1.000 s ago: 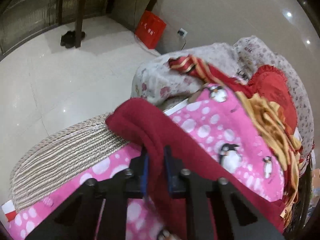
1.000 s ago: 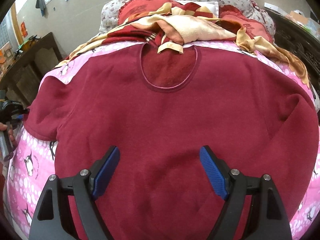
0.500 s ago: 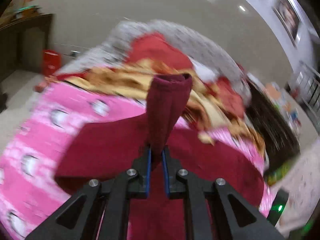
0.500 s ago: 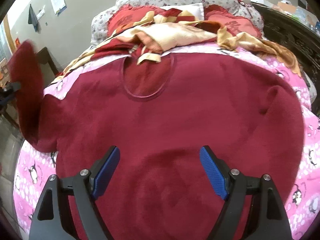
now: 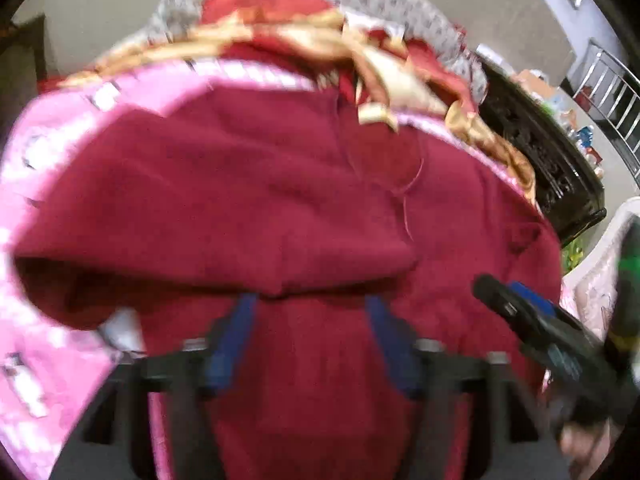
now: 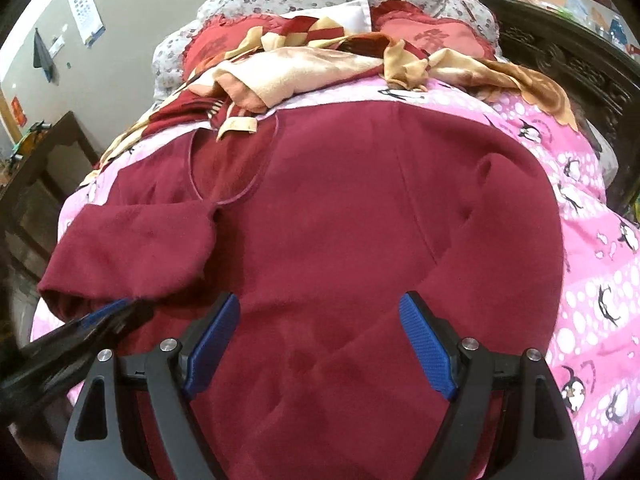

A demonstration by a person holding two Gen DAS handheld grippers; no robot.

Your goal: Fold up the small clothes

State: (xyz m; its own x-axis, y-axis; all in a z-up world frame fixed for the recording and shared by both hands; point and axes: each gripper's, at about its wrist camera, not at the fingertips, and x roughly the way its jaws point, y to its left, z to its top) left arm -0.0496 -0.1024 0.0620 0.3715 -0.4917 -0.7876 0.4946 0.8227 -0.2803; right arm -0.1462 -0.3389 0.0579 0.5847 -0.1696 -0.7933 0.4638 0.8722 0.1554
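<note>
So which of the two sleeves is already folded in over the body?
The sleeve on the left gripper's side: it lies across the chest of the sweater, cuff near the neckline. The other sleeve is not folded across.

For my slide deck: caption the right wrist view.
Open right hand-held gripper over a maroon sweater, one sleeve folded across, on a pink penguin blanket.

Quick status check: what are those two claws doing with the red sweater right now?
Left gripper opening, nothing between pads. Right gripper open, empty, above red sweater. Left sleeve folded across chest. Nothing in the way.
</note>
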